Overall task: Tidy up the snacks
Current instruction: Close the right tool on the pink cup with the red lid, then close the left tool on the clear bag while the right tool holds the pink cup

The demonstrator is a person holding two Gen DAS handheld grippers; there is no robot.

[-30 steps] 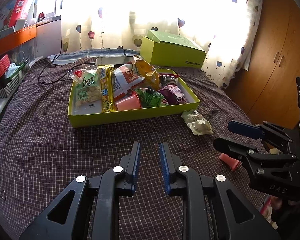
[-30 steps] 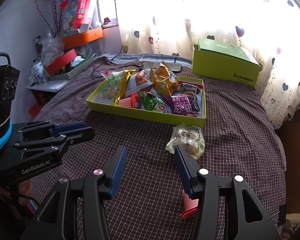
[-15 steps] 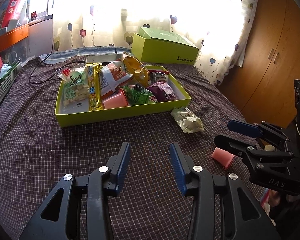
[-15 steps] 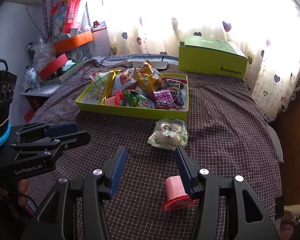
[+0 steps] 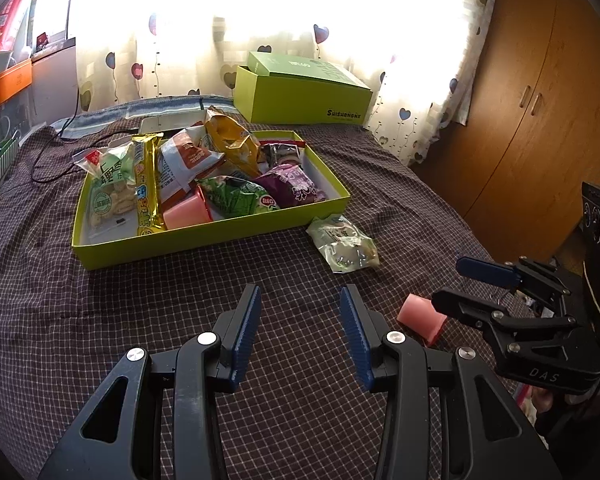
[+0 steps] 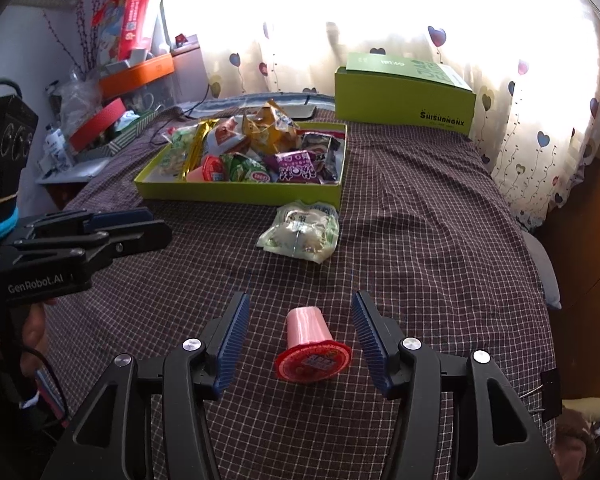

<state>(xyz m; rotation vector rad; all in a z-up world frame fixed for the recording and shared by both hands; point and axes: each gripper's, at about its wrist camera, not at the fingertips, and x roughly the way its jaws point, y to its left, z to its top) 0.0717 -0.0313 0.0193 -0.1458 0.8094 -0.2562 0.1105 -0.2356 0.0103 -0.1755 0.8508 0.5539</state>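
Observation:
A shallow yellow-green tray [image 5: 204, 240] [image 6: 236, 194] on the checked bedspread holds several snack packets and a pink jelly cup [image 5: 186, 212]. A pale green snack bag [image 5: 342, 242] [image 6: 302, 232] lies on the cloth just outside the tray's near right corner. A second pink jelly cup [image 6: 310, 344] [image 5: 420, 318] lies on its side between the open jaws of my right gripper [image 6: 300, 300], not touched. My left gripper [image 5: 300, 294] is open and empty above bare cloth in front of the tray.
A closed green box [image 5: 304, 96] [image 6: 404, 94] stands at the bed's far end by the curtain. A wooden wardrobe [image 5: 540, 100] is on the right. Cluttered shelves [image 6: 112, 92] stand at the left. The bed edge [image 6: 540, 264] drops off to the right.
My left gripper has opened from nearly shut to wide. My right gripper has shifted so the pink jelly cup, earlier hidden by its right finger, now lies centred between the jaws.

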